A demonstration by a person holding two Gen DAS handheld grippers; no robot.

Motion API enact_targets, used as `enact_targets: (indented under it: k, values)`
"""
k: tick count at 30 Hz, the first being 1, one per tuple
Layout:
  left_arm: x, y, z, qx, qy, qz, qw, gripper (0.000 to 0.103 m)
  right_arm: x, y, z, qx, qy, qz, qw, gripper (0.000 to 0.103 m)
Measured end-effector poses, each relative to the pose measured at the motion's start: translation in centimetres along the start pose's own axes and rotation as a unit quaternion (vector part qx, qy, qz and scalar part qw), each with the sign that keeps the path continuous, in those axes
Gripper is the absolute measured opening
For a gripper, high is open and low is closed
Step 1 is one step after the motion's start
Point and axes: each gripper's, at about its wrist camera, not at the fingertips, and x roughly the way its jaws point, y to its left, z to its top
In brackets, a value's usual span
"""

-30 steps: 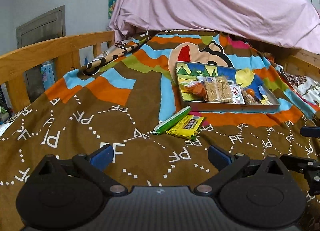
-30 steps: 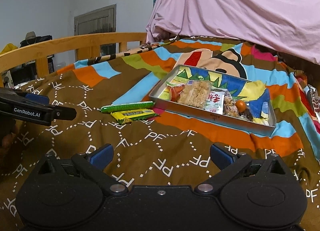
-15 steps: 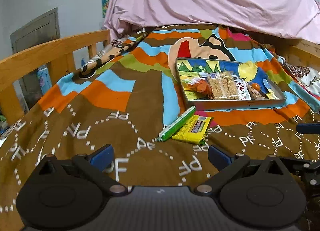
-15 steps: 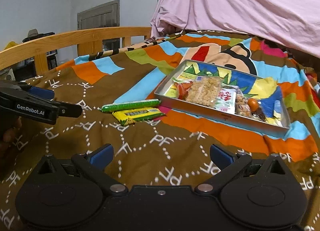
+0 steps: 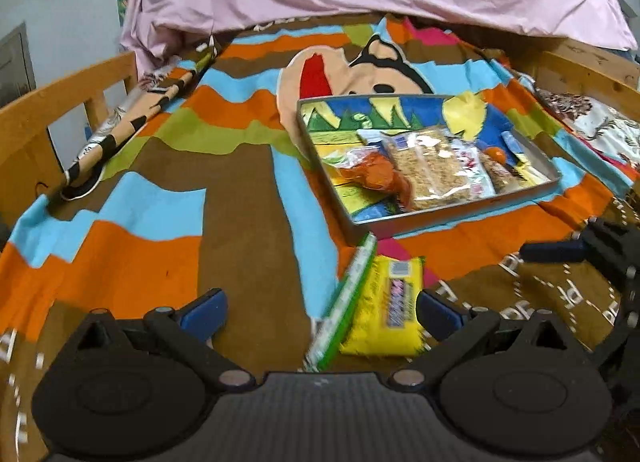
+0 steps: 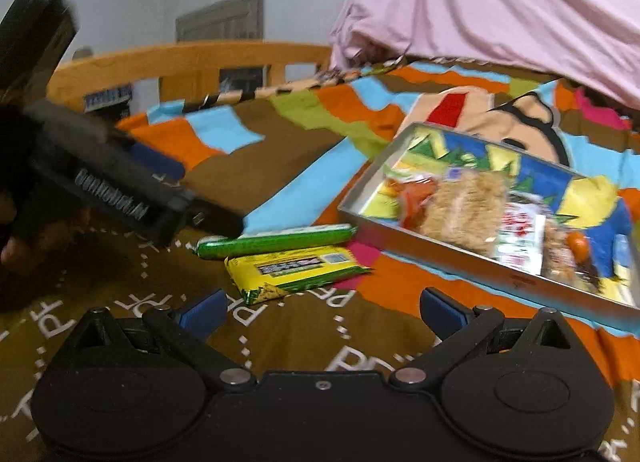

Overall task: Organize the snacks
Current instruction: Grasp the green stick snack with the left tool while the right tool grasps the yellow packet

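Hovering left gripper (image 5: pixel 320 312) wide open, empty, over green stick (image 5: pixel 344 302) and yellow pack (image 5: pixel 386 310) near tray (image 5: pixel 452 214); right gripper (image 6: pixel 320 312) open, empty too. We risk pinching both.

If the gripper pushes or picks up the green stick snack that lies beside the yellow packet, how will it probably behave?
The green stick snack looks round and long, so a sideways push would probably roll it, though the yellow packet alongside may block it. Its wrapper seems glossy, so it might slip between the pads. It appears thin and probably light; the soft blanket may yield underneath.
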Motion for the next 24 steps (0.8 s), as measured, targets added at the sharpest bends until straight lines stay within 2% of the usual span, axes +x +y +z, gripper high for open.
enact_targets:
  k: [8,12,19,24]
  values:
    - [2.0,0.6,1.0,0.028,0.017,-0.008,0.9994,0.102,4.7,1.4,0.9,-0.025,0.024,-0.018,0.999,0.102]
    - [2.0,0.3,1.1,0.032,0.013,-0.022,0.9992,0.102,4.5,0.5,0.6,-0.01,0.025,-0.027,0.999,0.102]
    - [2.2,-0.2,1.5,0.033,0.008,-0.051,0.9981,0.102,2.9,-2.0,-0.8,0.01,0.028,-0.088,0.996,0.102]
    - [3.5,-0.5,1.6,0.035,0.018,-0.066,0.997,0.095,1.8,-2.4,-1.2,0.02,0.018,-0.085,0.996,0.102]
